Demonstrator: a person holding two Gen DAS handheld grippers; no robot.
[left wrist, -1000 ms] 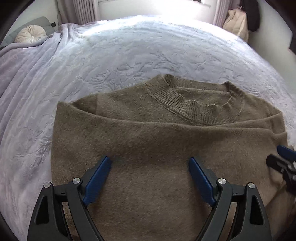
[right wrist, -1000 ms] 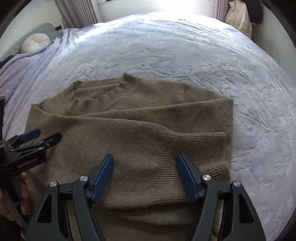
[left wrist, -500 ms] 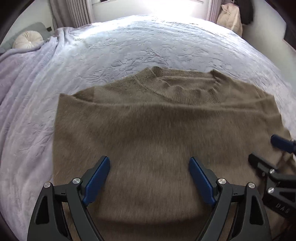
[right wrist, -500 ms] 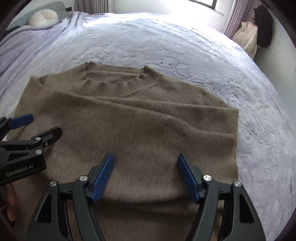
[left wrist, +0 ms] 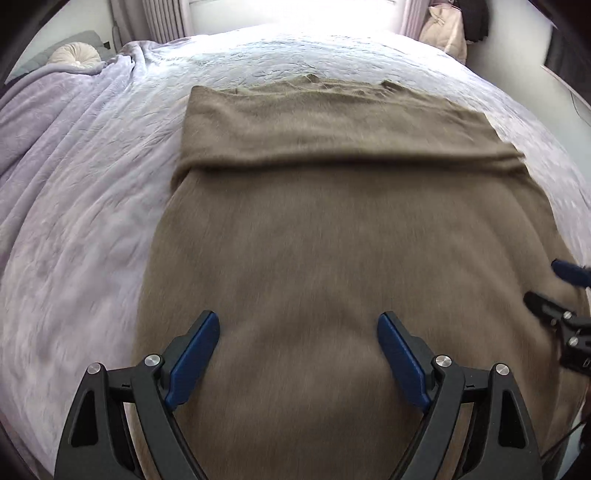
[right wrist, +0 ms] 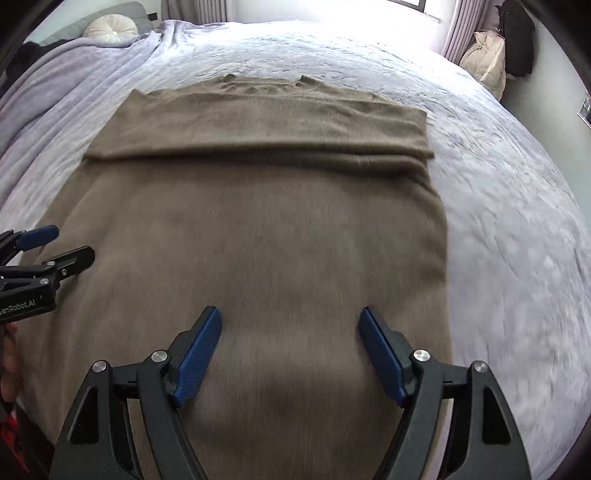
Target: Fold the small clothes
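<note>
Only right wrist view: hand (right wrist: 9, 354) at edge, sweater (right wrist: 266, 236) on bedspread (right wrist: 498, 192)

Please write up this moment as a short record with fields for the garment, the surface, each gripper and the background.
garment: brown sweater lying flat, sleeves folded in across the chest, collar at the far end
surface: bed with pale quilted bedspread
left gripper: open, over the sweater's lower part, nothing held
right gripper: open, has just been opening wider, nothing between the fingers
background: round cushion far left, curtains by the window
</note>
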